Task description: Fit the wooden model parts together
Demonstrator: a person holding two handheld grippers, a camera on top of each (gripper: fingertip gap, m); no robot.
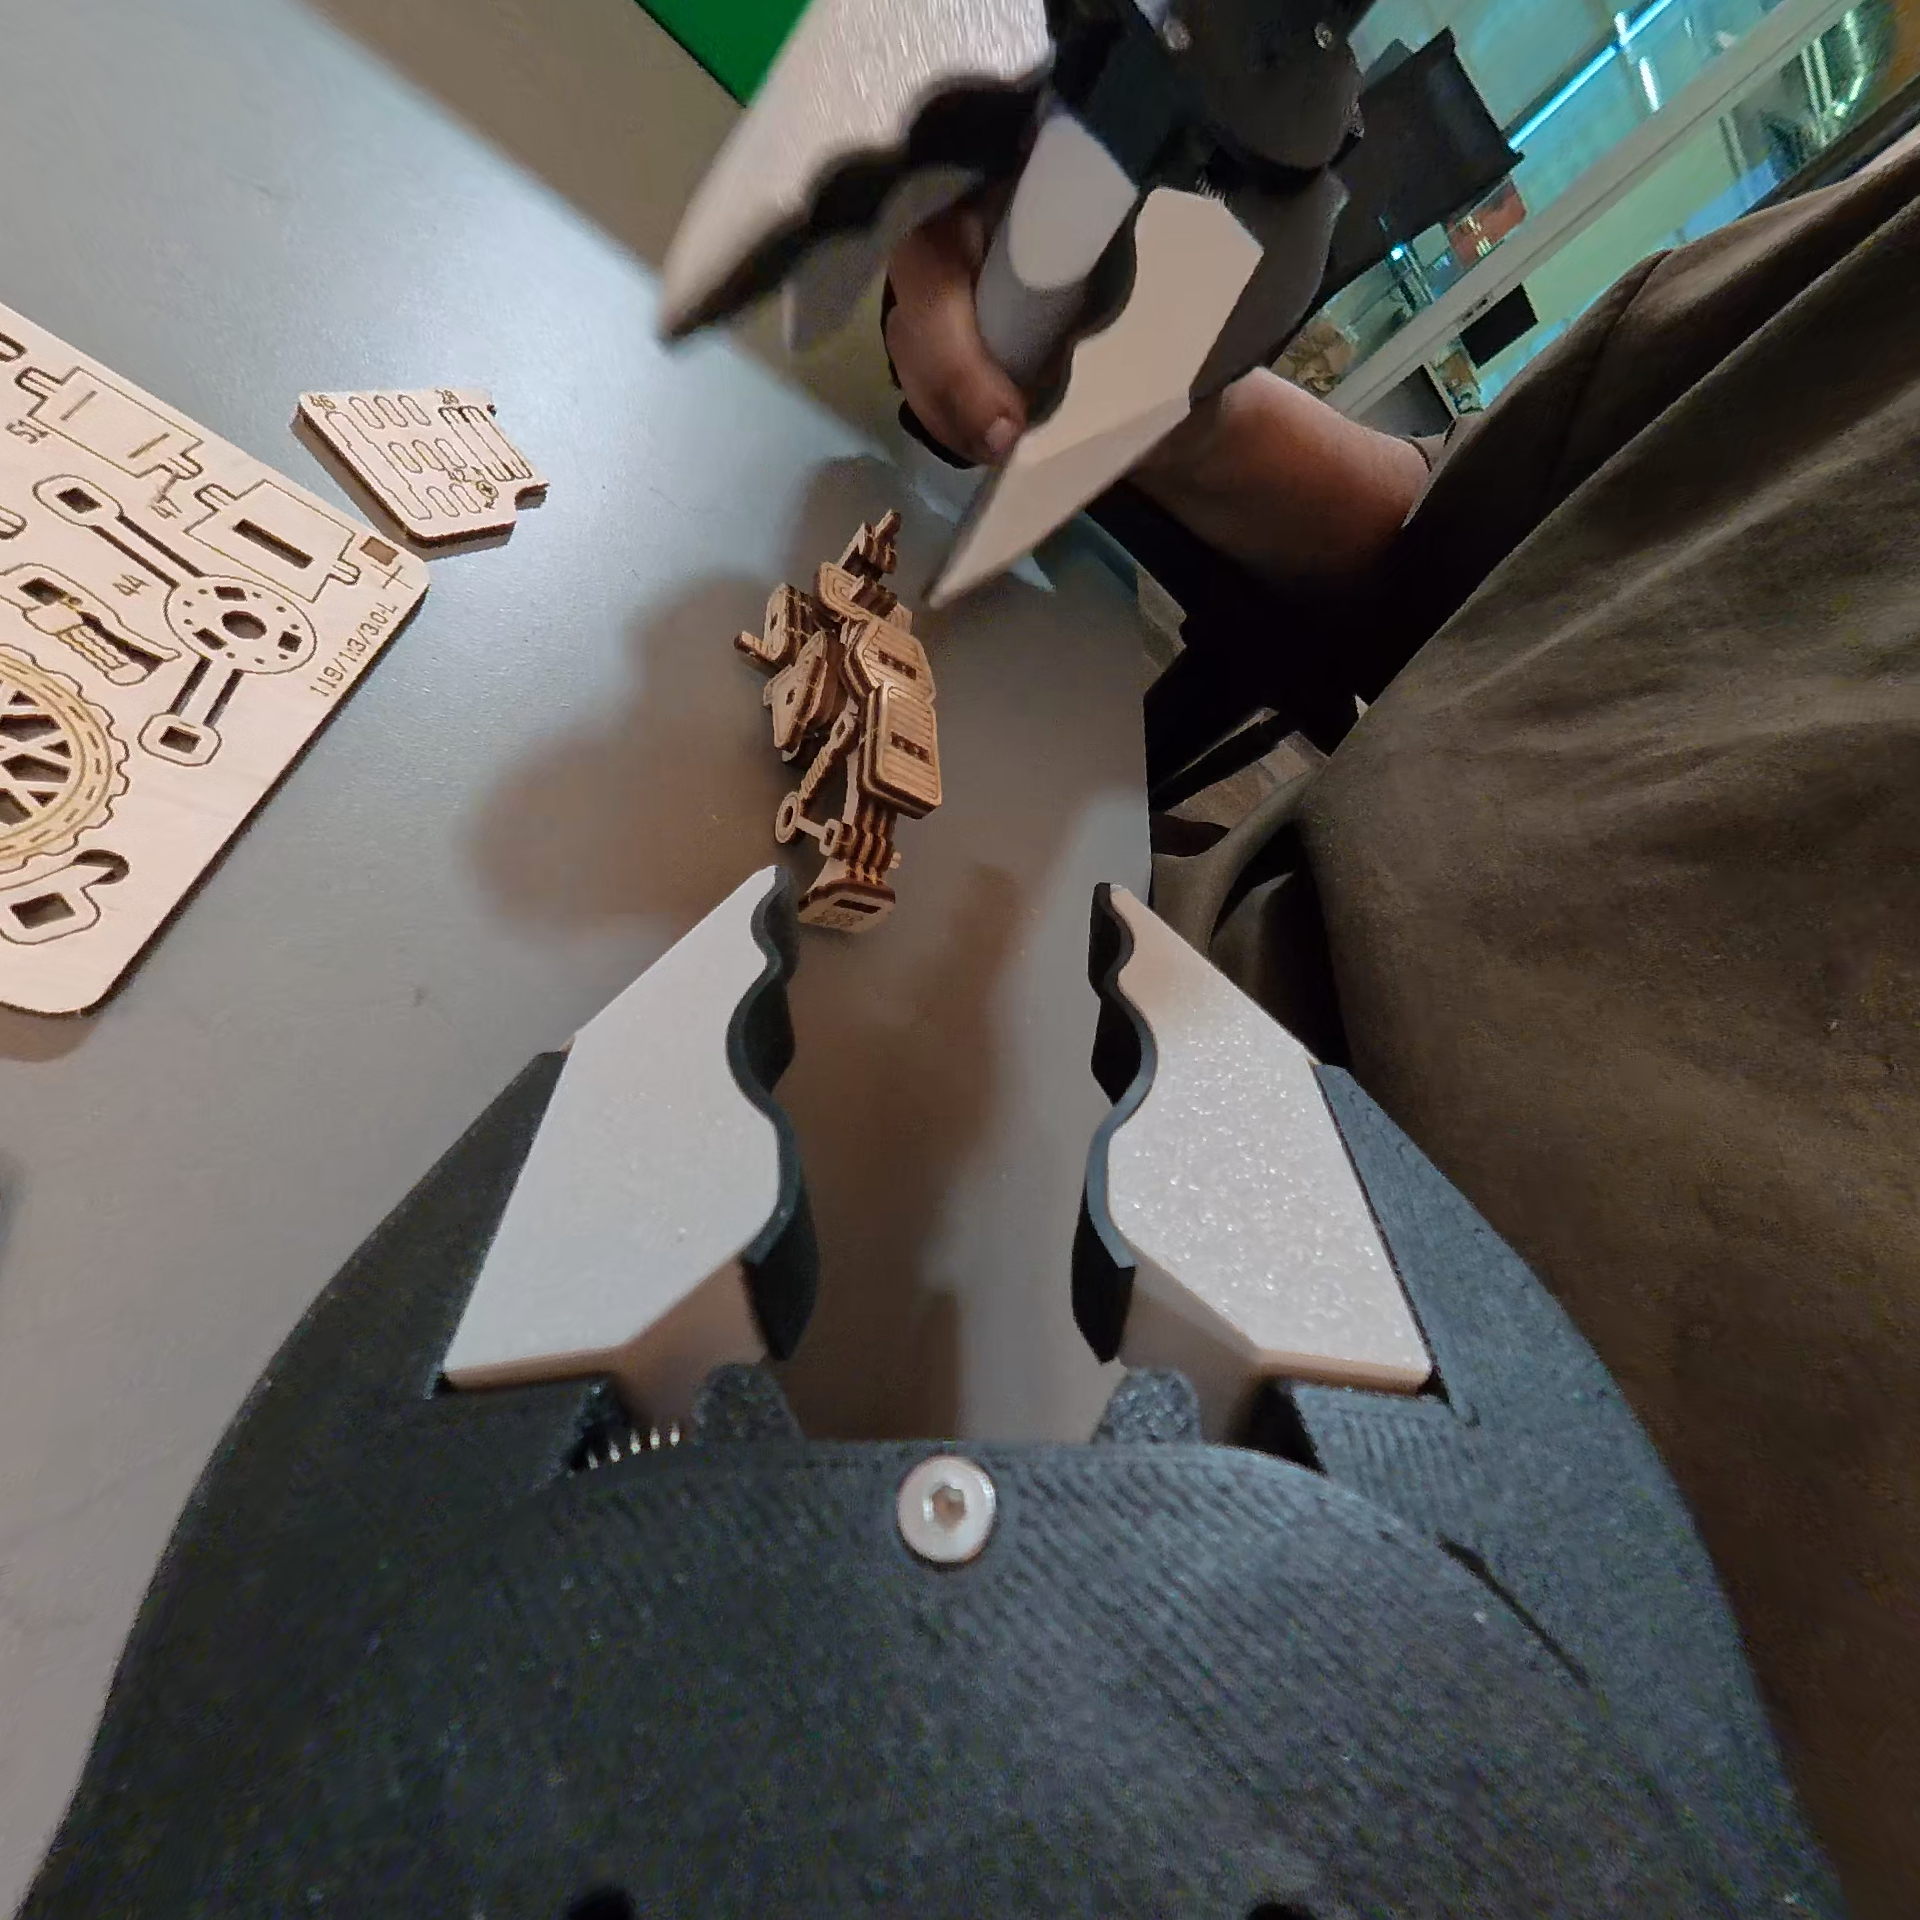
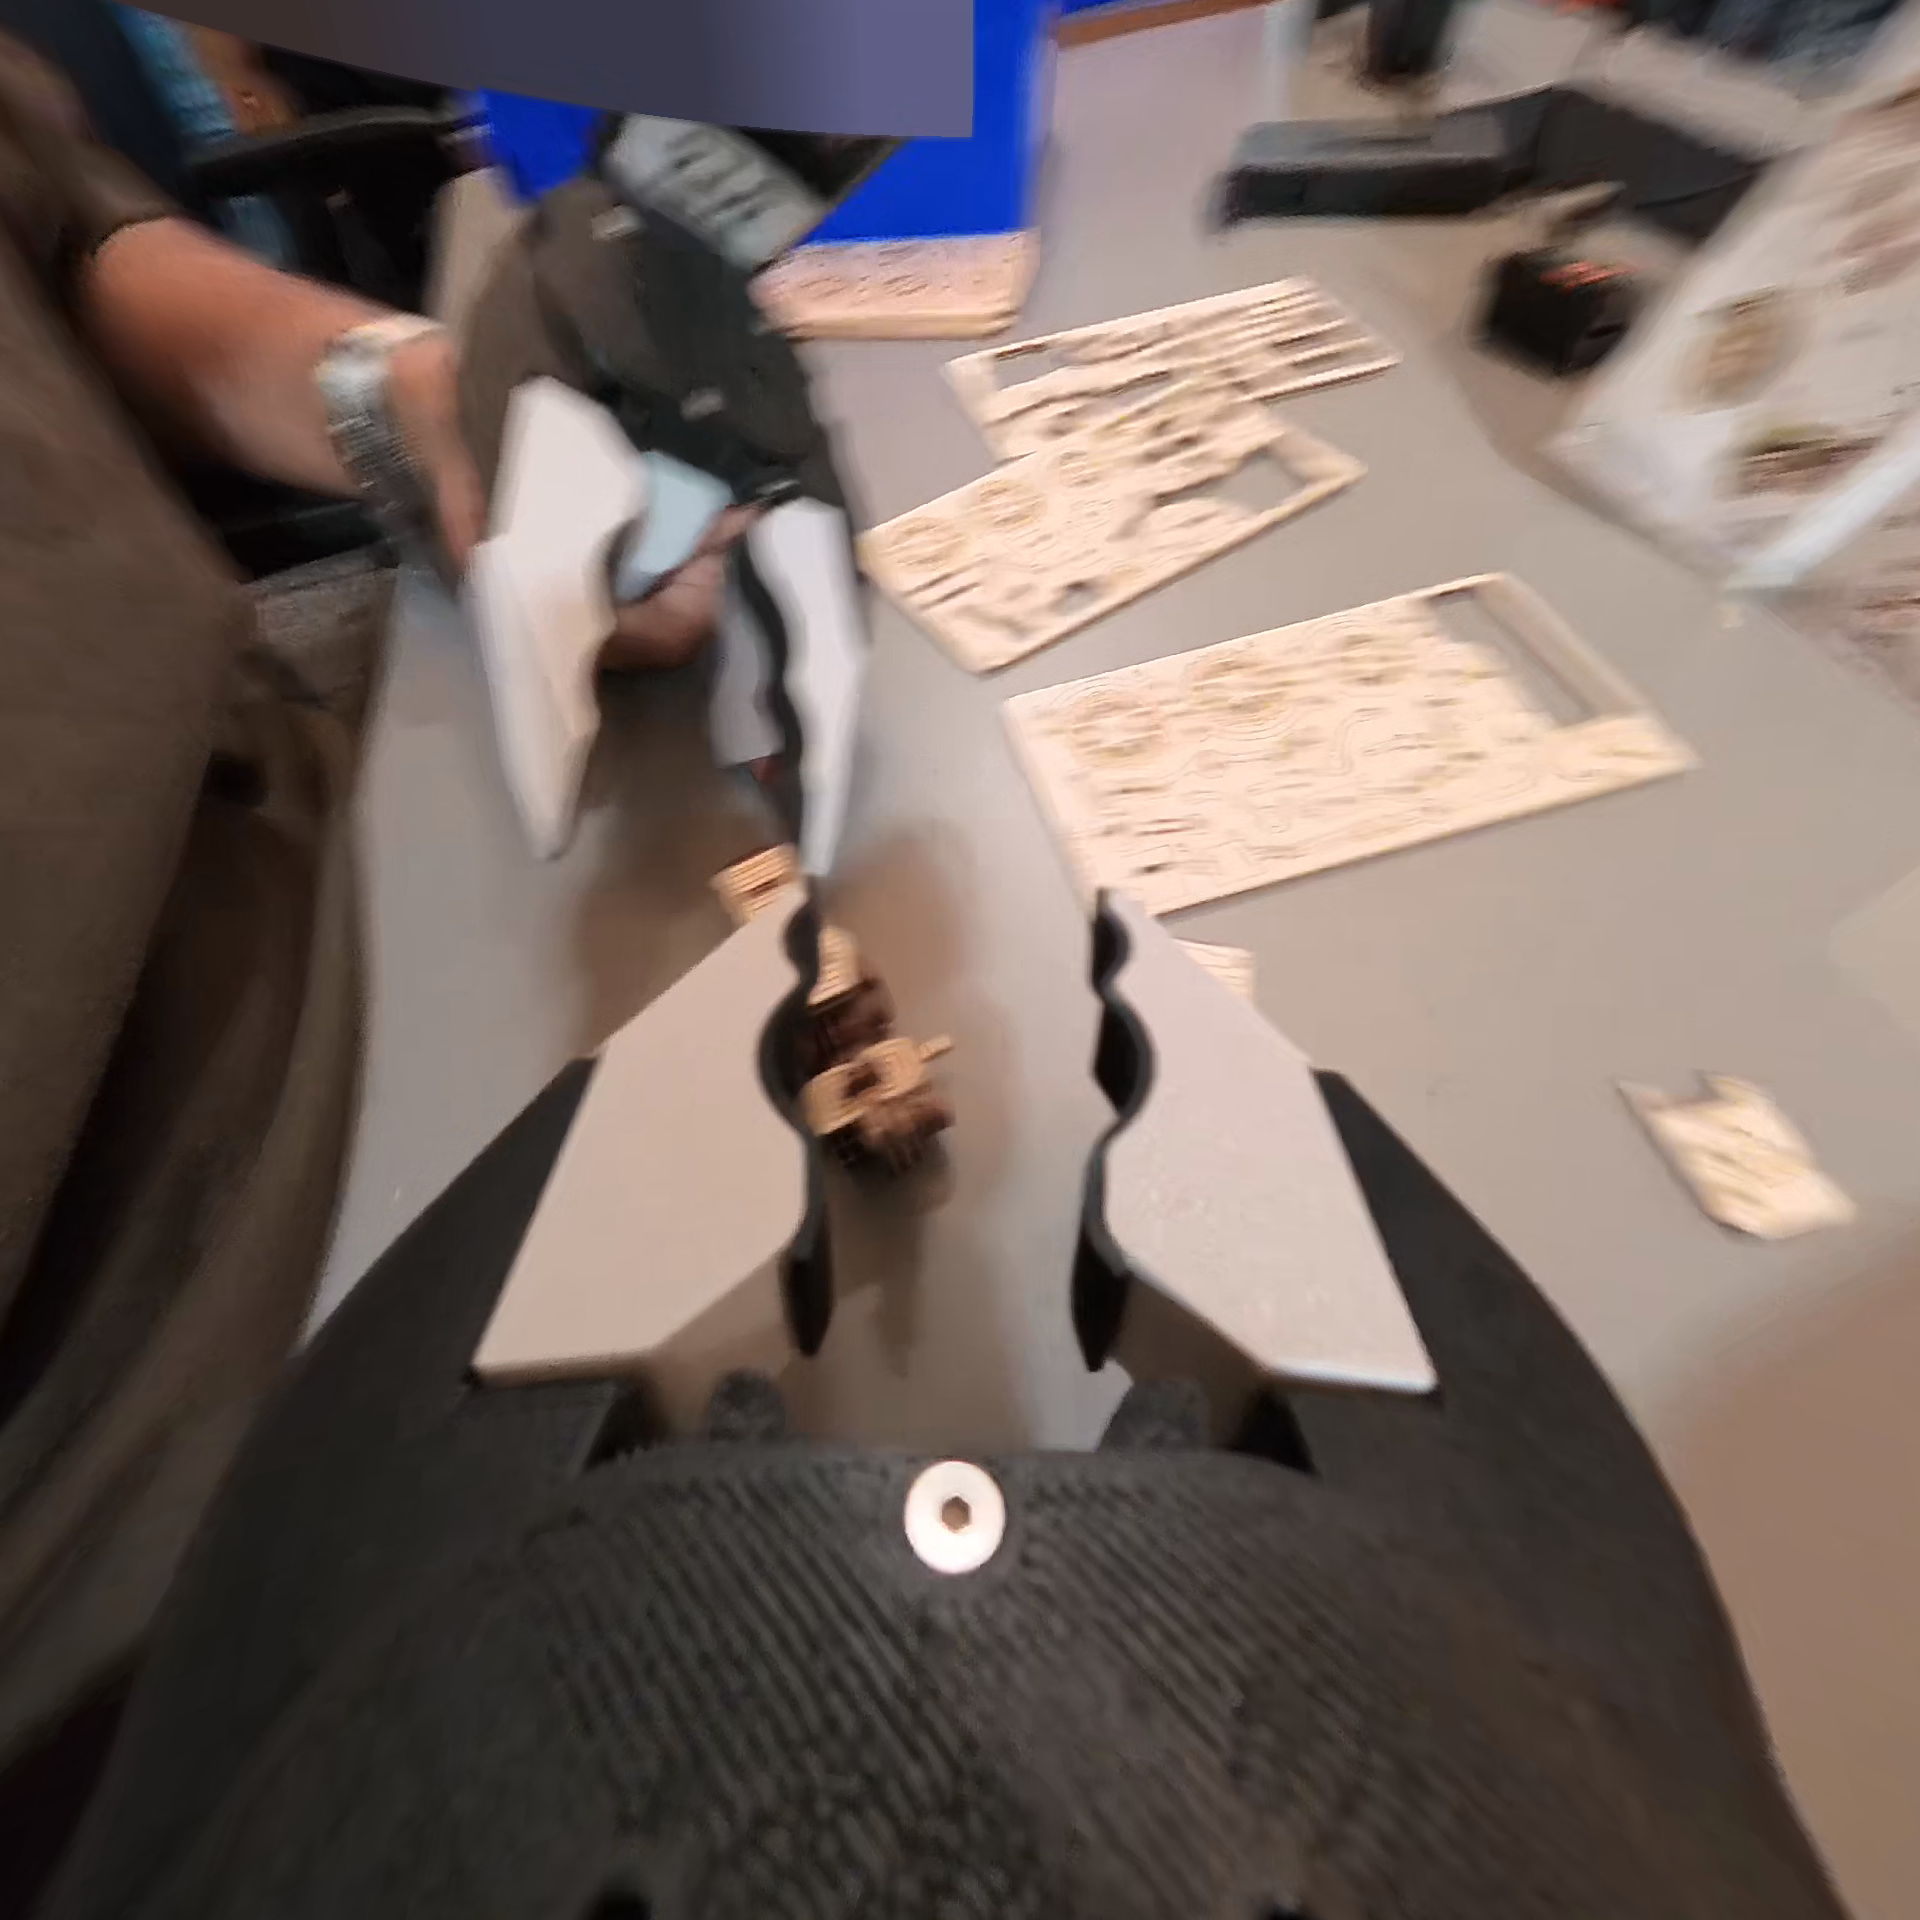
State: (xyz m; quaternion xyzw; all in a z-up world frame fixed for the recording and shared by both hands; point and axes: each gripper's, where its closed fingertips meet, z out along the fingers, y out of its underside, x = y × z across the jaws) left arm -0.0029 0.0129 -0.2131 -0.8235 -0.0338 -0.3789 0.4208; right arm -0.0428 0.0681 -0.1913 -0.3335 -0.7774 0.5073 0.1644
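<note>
Both of my tools stand with fingers apart, gripping nothing: my left tool [image 1: 940, 904] at the frame's lower middle, my right tool [image 2: 951, 914] likewise in its own blurred view. Between them the small wooden model [image 1: 857, 717] lies on the grey table [image 1: 364, 1091], just past my left fingertips. A punched wooden sheet [image 1: 156, 665] lies at left, a loose wooden piece [image 1: 421, 462] beside it.

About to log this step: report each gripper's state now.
Left gripper: open, empty, near the small brown wooden model assembly.
Right gripper: open, empty.
</note>
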